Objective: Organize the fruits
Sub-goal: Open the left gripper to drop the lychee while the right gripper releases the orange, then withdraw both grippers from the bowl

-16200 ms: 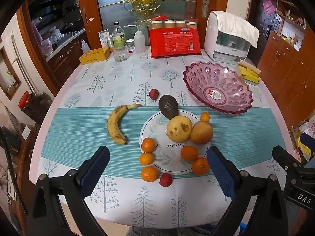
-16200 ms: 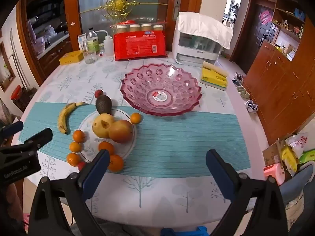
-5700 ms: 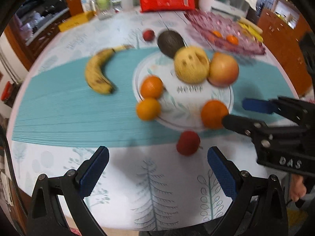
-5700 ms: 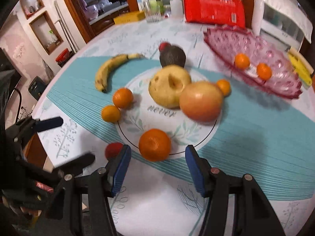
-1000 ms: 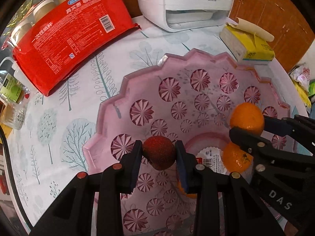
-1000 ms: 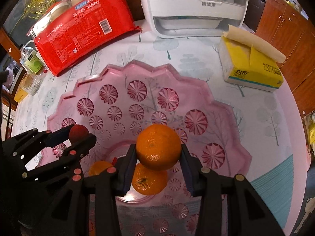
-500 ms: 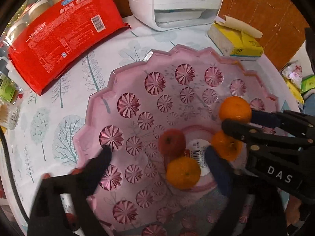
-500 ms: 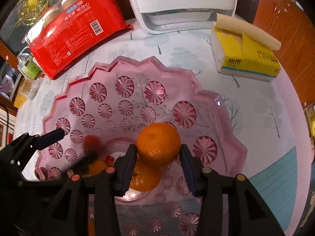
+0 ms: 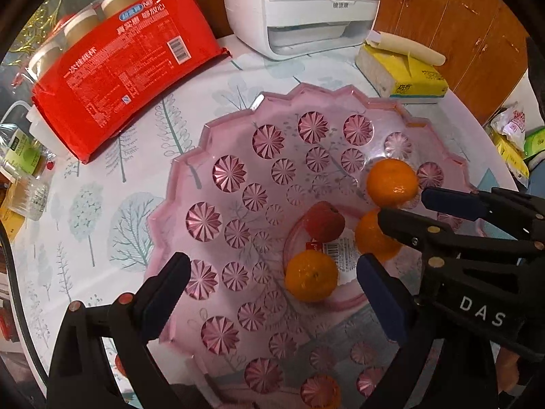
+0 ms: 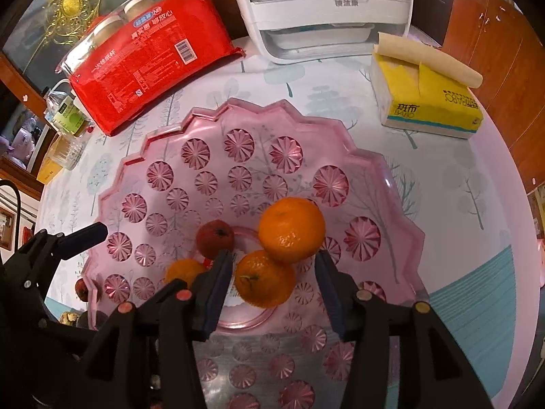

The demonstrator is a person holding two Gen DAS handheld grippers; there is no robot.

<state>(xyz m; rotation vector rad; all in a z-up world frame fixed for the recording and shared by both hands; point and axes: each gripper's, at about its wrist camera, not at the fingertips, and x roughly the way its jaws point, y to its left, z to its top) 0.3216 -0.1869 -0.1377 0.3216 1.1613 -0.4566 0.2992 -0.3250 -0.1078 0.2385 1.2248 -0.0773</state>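
Dropped a second ago from the left gripper (image 9: 272, 293), now wide and empty, small red fruit (image 9: 323, 222) rests in pink bowl (image 9: 190, 170) just ahead; right gripper (image 10: 272, 274) opening, orange (image 10: 291, 228) between its pads, both deliveries nearly done.

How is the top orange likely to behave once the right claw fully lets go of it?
The top orange is round and sits against another orange on the pink bowl's sloping wall, so it will probably roll toward the centre. Its rind looks firm, so bruising seems unlikely.

Both wrist views steeply downward, close, sharing pink bowl (image 9: 218, 129)
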